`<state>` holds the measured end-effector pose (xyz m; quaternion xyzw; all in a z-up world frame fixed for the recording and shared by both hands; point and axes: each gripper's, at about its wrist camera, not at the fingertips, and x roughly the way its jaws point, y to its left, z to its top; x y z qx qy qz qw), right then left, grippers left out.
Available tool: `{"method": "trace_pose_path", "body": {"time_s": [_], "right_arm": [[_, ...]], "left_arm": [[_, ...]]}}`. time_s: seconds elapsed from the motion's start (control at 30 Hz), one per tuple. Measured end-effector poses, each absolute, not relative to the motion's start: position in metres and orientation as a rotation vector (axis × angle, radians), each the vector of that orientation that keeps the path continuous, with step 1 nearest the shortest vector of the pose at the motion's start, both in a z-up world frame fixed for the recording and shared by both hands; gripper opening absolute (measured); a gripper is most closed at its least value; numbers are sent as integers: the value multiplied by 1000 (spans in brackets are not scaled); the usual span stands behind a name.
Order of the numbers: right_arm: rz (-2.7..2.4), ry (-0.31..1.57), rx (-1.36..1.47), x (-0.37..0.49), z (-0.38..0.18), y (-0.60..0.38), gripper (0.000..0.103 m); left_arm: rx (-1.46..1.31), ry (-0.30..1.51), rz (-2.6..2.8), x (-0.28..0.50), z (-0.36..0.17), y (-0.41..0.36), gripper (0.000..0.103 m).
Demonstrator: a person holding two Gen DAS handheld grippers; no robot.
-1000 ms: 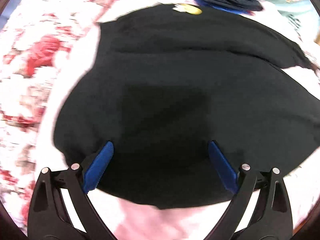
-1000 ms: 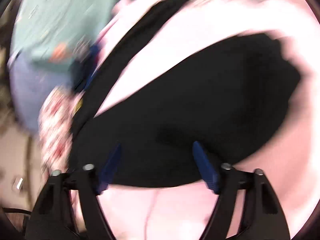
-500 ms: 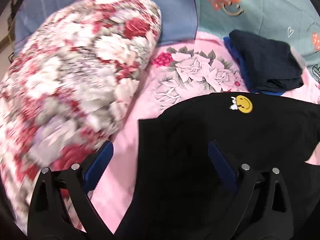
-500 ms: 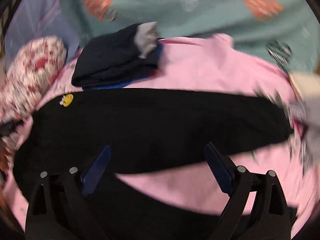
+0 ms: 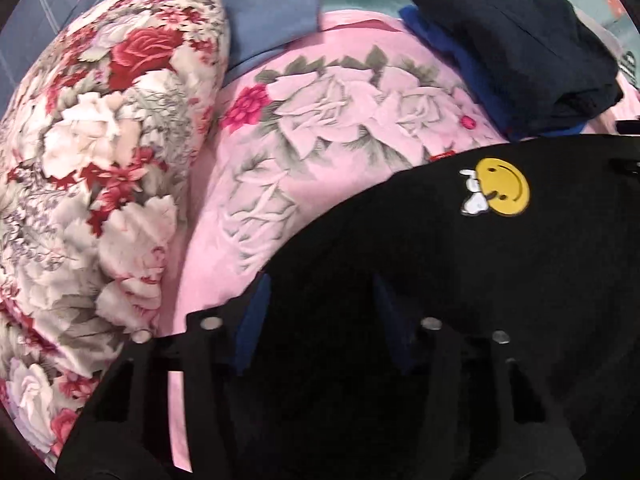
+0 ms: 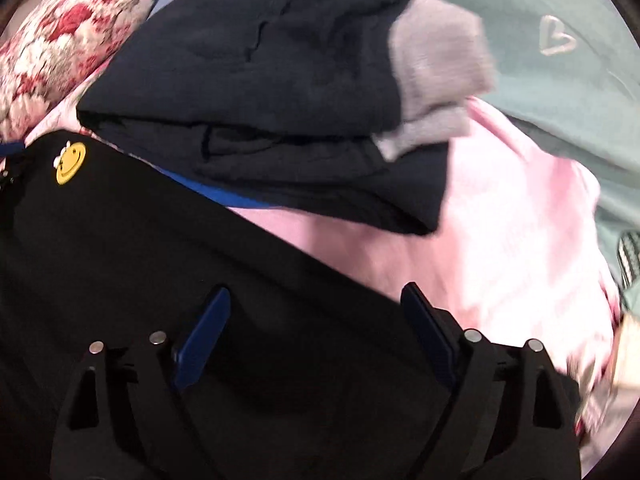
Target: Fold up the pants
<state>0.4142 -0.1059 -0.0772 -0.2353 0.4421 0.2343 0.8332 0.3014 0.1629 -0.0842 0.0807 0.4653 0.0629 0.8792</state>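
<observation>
Left gripper [image 5: 320,312]: 2 fingers apart, black pants [image 5: 460,300] lying between and beyond them. Right gripper [image 6: 316,328]: fingers spread wide over the same pants. Ahead of the fingers, smiley patch [image 5: 502,193], then folded dark clothes [image 6: 260,92] on pink bedding [image 5: 304,136].

No words, brands or numbers can be read. The only signs are pictures: a yellow smiley patch [image 5: 503,193] with a small white figure at its 9 o'clock, on the black pants [image 5: 480,300], seen also from the right wrist [image 6: 71,162]; and a pale heart outline [image 6: 557,35] printed on the teal sheet [image 6: 560,92], at 2 o'clock.
</observation>
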Motion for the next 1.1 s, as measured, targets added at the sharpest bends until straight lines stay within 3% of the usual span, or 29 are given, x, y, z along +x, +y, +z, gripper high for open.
{"method": "trace_pose_path", "body": {"time_s": [0.07,0.1,0.17,0.23,0.3,0.53,0.57,0.67,0.97,1.03,1.1], "right_arm": [[542,917,-503,416,-78,-101,78],[563,913,-495,417,-79,-100,69],[628,930,-425,417,-78,-99,43],[646,923,-436,410,-76,-95,10],[625,900,-455,401,-73,-94,7],[662,778,-295,316,1,-133,6],[667,770,-281,299,7,-140,6],[699,766,-242,236,17,-167,6],[705,982,-229,130,-66,-186,11],[694,1043,-197,123,-82,-190,41],[689,999,-170,116,-73,-191,52]], "left_arm": [[156,970,121,301,-84,164,44],[145,972,109,301,-84,164,36],[134,972,97,304,-85,162,31],[114,972,96,304,-84,163,25],[104,968,100,301,-79,165,13],[24,855,63,239,-17,172,6],[24,837,66,226,-10,170,1],[4,801,65,177,1,169,0],[-142,968,73,88,-54,188,2],[-177,1002,83,87,-60,192,16],[-153,994,106,90,-57,191,60]]}}
